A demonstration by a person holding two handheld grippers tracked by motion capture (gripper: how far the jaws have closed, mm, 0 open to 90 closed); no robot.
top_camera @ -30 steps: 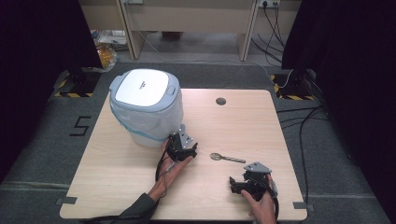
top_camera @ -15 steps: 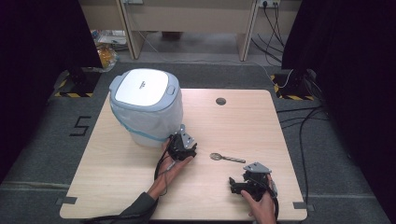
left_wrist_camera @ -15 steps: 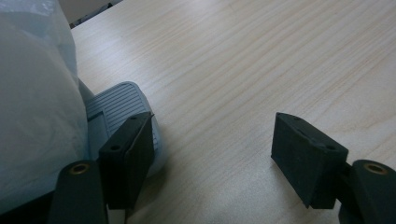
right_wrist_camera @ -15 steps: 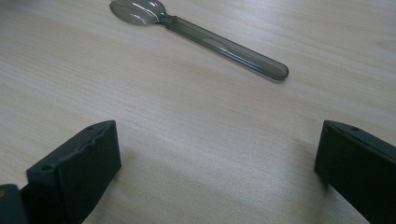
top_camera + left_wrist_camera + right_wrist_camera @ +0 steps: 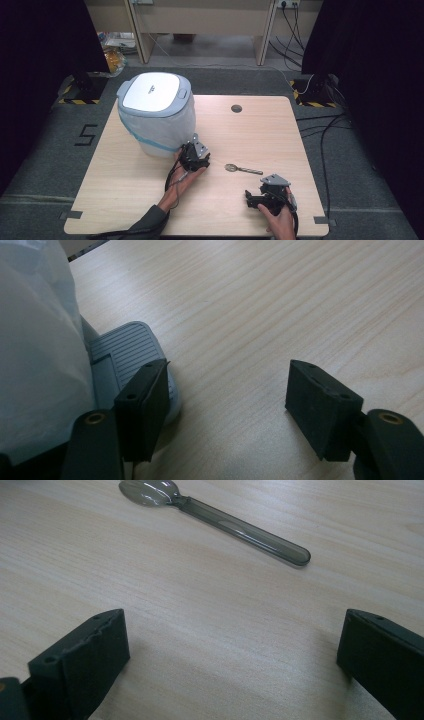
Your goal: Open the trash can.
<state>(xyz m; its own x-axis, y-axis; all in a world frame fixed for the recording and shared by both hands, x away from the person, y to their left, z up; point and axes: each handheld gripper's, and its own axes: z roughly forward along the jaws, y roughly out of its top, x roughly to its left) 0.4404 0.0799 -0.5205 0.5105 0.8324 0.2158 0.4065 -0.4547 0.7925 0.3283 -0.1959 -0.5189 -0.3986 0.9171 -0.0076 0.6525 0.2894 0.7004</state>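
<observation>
A pedal bin with a grey-blue lid and a white liner stands at the table's back left. My left gripper lies low at its base. In the left gripper view the left gripper is open; its jaws have just been closing, with bare table between them. One jaw sits against the bin's ribbed grey pedal. A smoky clear plastic spoon lies right of that hand. My right gripper rests near the front edge, open, and the spoon lies ahead of the right gripper.
The light wooden table has a round cable hole near its back edge. Black curtains hang on both sides, and cables trail over the floor at the right.
</observation>
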